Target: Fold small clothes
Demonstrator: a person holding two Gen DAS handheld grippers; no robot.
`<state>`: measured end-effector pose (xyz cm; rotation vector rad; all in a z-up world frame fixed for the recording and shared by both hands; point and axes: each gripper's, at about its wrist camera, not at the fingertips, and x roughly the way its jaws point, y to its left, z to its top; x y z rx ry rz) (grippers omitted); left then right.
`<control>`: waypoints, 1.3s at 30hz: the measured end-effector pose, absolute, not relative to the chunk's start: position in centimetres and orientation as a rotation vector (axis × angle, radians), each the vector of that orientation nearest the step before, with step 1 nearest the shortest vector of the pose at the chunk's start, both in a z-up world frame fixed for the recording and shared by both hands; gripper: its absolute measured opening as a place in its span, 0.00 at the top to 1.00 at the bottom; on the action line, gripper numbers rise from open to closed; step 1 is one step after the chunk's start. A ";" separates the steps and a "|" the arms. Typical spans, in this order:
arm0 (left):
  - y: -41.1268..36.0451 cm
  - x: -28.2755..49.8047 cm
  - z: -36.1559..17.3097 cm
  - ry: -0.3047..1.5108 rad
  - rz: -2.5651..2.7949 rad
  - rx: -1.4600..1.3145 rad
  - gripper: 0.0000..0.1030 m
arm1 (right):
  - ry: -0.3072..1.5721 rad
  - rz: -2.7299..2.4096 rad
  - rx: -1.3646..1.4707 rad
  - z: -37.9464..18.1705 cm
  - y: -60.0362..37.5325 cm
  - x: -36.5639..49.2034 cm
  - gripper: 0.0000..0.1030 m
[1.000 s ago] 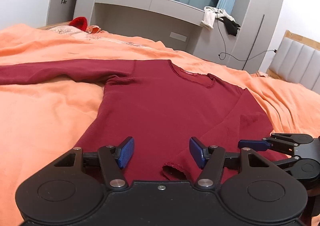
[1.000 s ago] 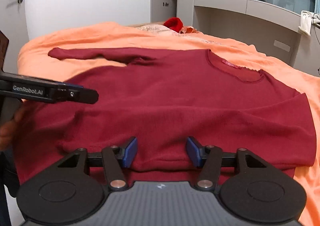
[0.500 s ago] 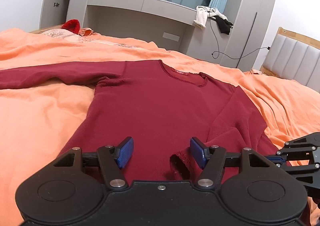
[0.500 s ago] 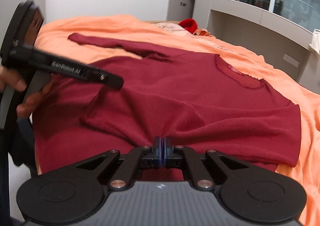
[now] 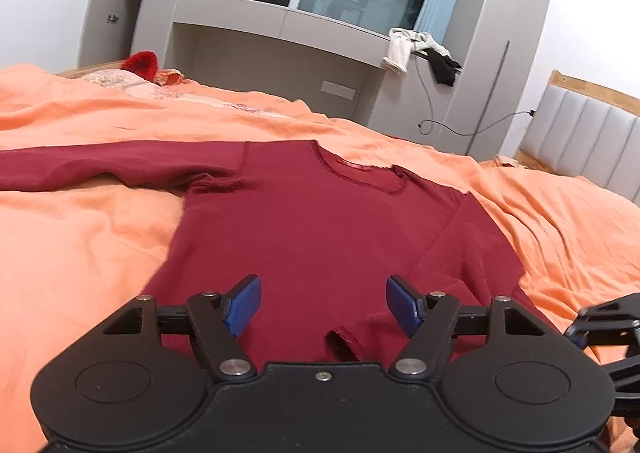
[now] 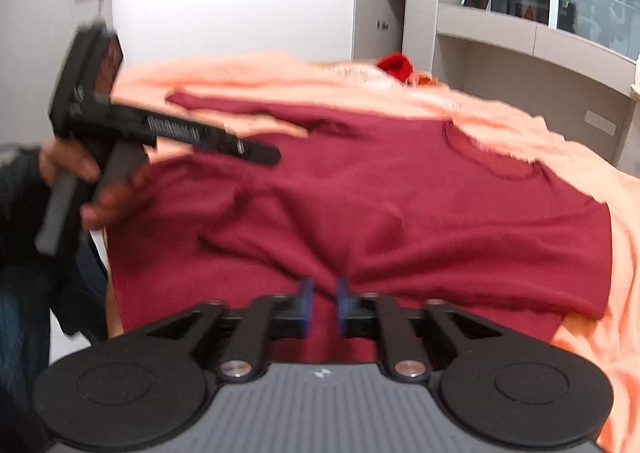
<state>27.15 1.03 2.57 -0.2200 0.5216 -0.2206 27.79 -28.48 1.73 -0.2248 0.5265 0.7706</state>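
A dark red long-sleeved shirt (image 5: 320, 229) lies flat on an orange bedspread (image 5: 72, 253), one sleeve stretched out to the left. My left gripper (image 5: 322, 305) hovers over the hem, jaws opening wide, touching no cloth; a folded-in sleeve cuff (image 5: 340, 341) lies just below it. In the blurred right wrist view, my right gripper (image 6: 323, 303) has shirt fabric (image 6: 400, 205) bunched in the narrow gap between its pads, creases running to them, while its jaws are opening. A hand (image 6: 108, 197) holds the left gripper (image 6: 272, 155) over the shirt's left side.
Grey cabinets and shelves (image 5: 280, 37) stand beyond the bed, with clothes and a cable hanging off one (image 5: 424, 53). A red item (image 5: 140, 63) lies at the bed's far side. A padded headboard (image 5: 580, 141) is at right. The right gripper's linkage (image 5: 600, 325) shows at the right edge.
The right gripper shut on the shirt's lower part and lifted it, pulling creases into the cloth; a small gap now shows between its pads. The left jaws widened without moving.
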 end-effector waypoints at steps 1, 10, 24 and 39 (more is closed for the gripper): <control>1.2 27.3 2.6 0.523 -0.205 -0.222 0.29 | 0.505 0.781 -0.207 2.0 -28.2 27.6 0.48; 2.8 27.9 2.3 0.558 -0.144 -0.256 0.28 | 0.558 0.881 -0.345 0.1 -22.6 28.4 0.51; 3.0 27.8 2.5 0.557 -0.134 -0.268 0.25 | 0.543 0.965 -0.467 -0.6 -24.0 25.4 0.88; -1.6 27.2 1.3 0.611 -0.277 -0.080 0.20 | 0.538 0.611 -0.159 2.1 -32.4 29.3 0.32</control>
